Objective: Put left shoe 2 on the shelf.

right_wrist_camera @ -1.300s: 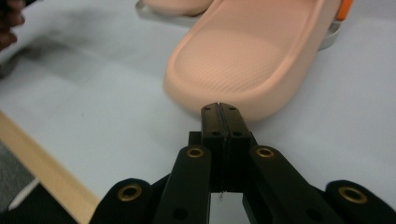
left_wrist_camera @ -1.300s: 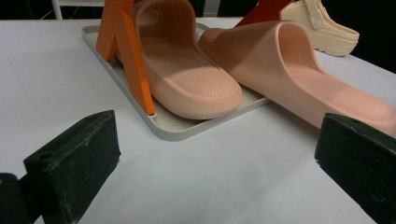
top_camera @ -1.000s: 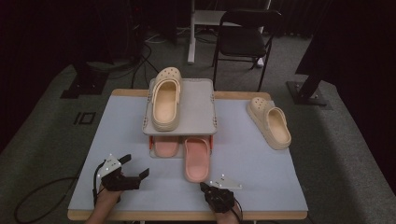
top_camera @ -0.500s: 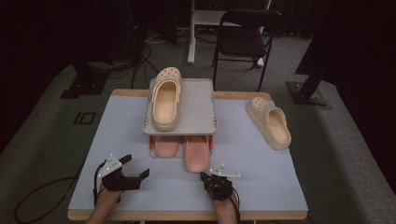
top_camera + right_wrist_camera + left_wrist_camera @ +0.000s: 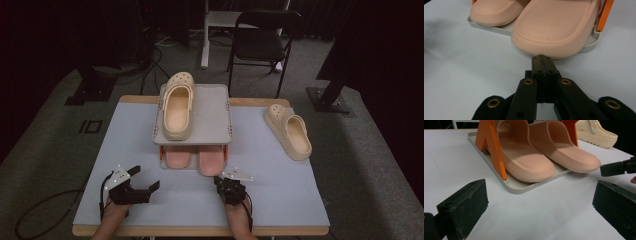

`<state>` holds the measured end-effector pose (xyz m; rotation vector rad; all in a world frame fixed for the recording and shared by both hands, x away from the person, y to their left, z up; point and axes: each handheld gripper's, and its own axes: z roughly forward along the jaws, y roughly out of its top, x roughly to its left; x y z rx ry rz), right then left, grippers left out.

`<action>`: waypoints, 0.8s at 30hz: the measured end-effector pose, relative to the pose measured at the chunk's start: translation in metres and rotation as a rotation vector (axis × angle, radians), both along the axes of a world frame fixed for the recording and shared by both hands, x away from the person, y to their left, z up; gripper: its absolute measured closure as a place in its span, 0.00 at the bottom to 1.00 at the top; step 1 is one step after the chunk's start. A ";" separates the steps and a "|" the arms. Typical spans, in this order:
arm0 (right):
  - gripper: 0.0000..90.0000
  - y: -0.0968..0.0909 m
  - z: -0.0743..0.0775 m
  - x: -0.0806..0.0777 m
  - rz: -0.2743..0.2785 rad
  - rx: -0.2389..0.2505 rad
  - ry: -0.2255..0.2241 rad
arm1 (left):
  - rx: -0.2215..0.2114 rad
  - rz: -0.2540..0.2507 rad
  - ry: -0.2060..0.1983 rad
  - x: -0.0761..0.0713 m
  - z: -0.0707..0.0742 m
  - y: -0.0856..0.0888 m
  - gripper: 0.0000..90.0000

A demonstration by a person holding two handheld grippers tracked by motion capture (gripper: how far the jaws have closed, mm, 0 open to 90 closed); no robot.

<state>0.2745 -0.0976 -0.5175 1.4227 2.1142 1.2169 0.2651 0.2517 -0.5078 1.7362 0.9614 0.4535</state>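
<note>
At the near edge of the table, the right gripper [image 5: 541, 58] sits with jaws pressed together, empty, its tip at the toe of the right pink slipper [image 5: 554, 27] on the lower tray [image 5: 162, 164] of the two-tier rack [image 5: 210, 112]. It appears to be nudging that slipper in; the left gripper [image 5: 145, 186] rests spread wide, holding nothing. Next, likely the loose cream clog [image 5: 290, 131].

Pale blue worktop [image 5: 150, 130] with a wooden edge

A two-tier grey rack [image 5: 210, 107] stands on it at the middle back; one cream clog [image 5: 289, 131] lies directly on it at the right.
</note>
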 end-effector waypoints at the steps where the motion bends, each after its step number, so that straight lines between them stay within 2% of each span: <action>1: 1.00 0.001 0.000 0.002 -0.003 0.000 0.001 | -0.002 0.000 0.000 0.000 0.000 0.000 0.00; 14: 1.00 0.007 -0.003 0.021 -0.040 0.000 0.000 | -0.002 0.002 0.002 0.000 0.000 0.001 0.00; 24: 1.00 0.012 -0.005 0.031 -0.038 -0.013 0.018 | -0.001 0.004 0.003 -0.001 0.000 0.002 0.00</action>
